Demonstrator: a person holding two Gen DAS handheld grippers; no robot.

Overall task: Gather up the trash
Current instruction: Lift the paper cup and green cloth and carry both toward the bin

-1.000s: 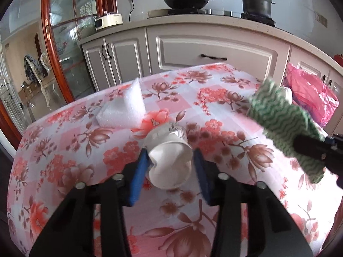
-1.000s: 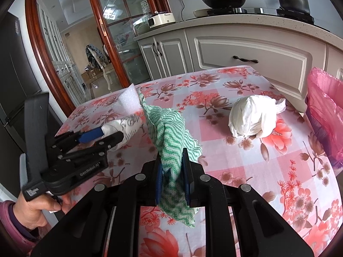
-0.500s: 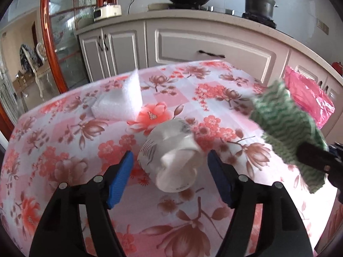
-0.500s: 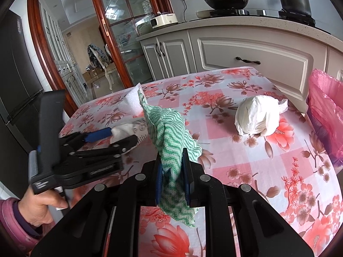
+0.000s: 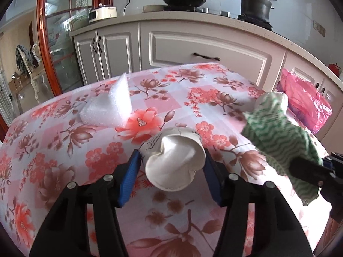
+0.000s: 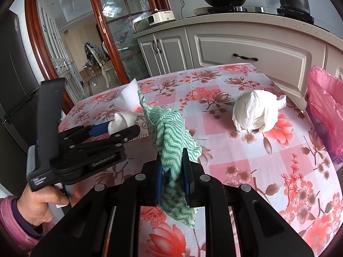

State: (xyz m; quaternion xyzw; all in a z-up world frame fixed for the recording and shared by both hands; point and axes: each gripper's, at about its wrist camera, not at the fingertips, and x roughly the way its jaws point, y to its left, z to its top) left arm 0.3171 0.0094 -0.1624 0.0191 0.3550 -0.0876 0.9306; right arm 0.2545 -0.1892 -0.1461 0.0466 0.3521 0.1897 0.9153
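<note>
A white foam block (image 5: 109, 109) lies far left on the floral surface (image 5: 53, 141). The left gripper (image 5: 171, 169) clamps a crushed paper cup (image 5: 174, 162). The right gripper (image 6: 173, 178) pinches a green-striped cloth (image 6: 171, 135). A white bag bundle (image 6: 256, 111) sits right, near the pink trash bag (image 6: 325, 107).

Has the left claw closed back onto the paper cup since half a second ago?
Yes. The left claw narrowed; its blue pads now press the dented paper cup, nearer than the white foam block.
</note>
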